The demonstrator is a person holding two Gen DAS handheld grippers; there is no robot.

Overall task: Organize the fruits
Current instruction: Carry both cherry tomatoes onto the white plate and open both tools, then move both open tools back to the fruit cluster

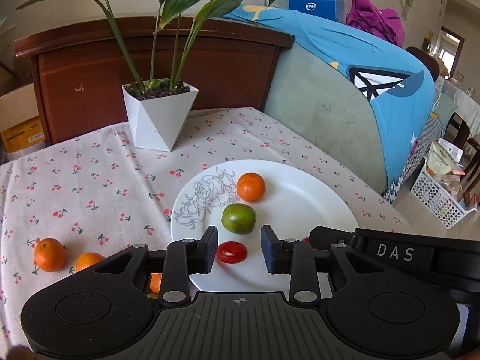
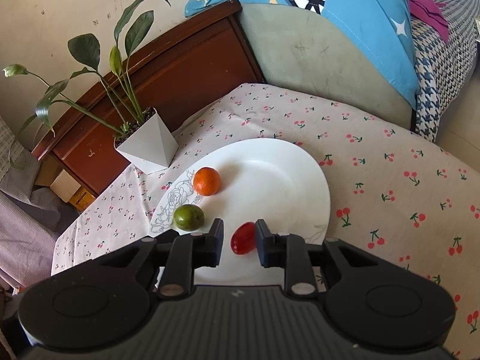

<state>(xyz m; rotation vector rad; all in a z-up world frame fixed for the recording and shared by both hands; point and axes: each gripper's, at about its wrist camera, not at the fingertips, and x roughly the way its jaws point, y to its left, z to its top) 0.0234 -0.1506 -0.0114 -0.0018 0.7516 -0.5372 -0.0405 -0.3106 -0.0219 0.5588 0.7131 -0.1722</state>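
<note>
fruits on white plate (image 1: 315, 210): orange (image 1: 251, 187), green lime (image 1: 238, 218), red tomato (image 1: 231, 252). two more oranges (image 1: 49, 254) left of plate on surface (image 1: 90, 180). left hand-held gripper (image 1: 239, 249) and right hand-held gripper (image 2: 239, 243) hover over plate near tomato, both slightly open, holding nothing.

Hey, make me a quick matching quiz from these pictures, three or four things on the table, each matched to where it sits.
Things:
1. green fruit
2. red tomato
3. potted plant
4. two oranges

Places:
A. on the cloth, left of the plate
B. plate's middle
C. behind the plate, on the cloth
D. plate's near part, by the gripper fingers

Pairs: 1-B, 2-D, 3-C, 4-A
</note>
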